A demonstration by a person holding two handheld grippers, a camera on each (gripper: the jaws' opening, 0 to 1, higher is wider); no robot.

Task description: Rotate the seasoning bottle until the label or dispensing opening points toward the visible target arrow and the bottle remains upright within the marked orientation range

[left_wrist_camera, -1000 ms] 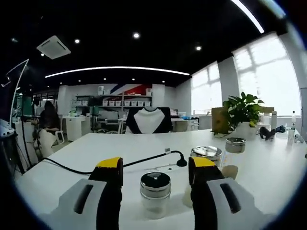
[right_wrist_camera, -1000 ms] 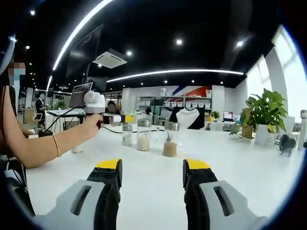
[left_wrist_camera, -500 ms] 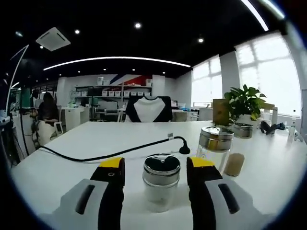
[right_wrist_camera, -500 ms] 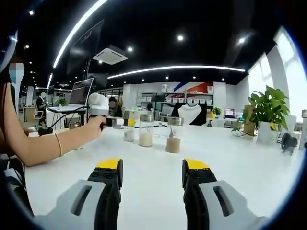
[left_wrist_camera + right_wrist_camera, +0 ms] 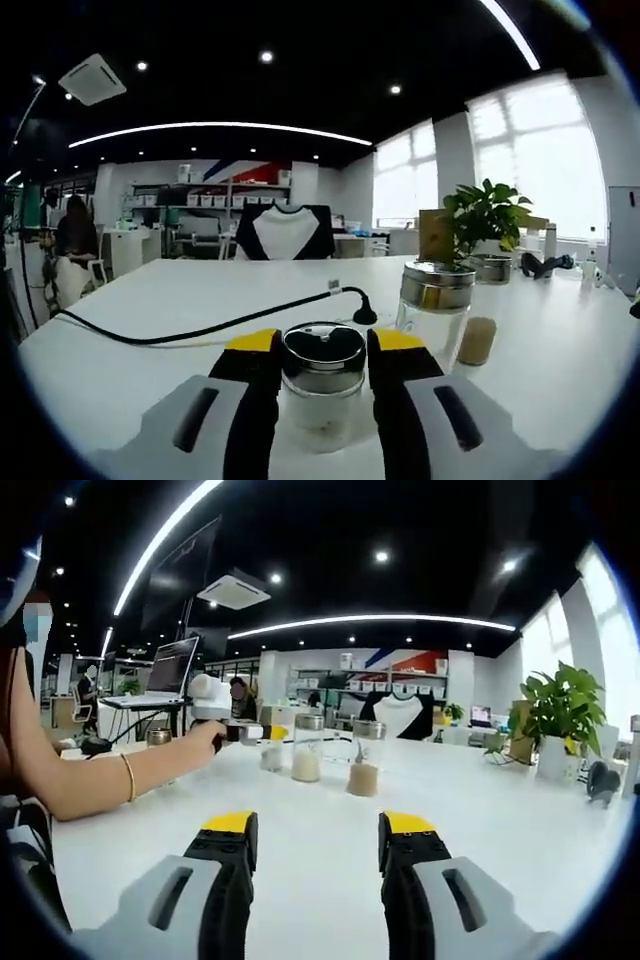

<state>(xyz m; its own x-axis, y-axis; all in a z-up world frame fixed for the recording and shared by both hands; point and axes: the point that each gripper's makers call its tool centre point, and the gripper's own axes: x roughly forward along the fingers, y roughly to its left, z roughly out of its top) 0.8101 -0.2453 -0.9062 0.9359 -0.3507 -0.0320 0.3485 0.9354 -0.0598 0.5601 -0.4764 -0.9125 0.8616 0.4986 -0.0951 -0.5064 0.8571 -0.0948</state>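
A small clear seasoning bottle (image 5: 322,390) with a shiny metal lid stands upright on the white table (image 5: 180,300). My left gripper (image 5: 323,348) has its yellow-tipped jaws pressed against both sides of it, shut on the bottle. In the right gripper view the same bottle (image 5: 270,759) is small and far off, beside a person's hand (image 5: 203,740) holding the left gripper (image 5: 262,735). My right gripper (image 5: 315,830) is open over bare table, nothing between its jaws.
A taller glass jar (image 5: 434,310) and a bottle of brown seasoning (image 5: 478,341) stand just right of the held bottle. A black cable (image 5: 200,328) crosses the table. A potted plant (image 5: 486,218) sits at the far right. A laptop (image 5: 170,670) stands behind the hand.
My left gripper has moved forward around the small bottle and its jaws have closed onto the bottle's sides. The right gripper has stayed open and nearly still.
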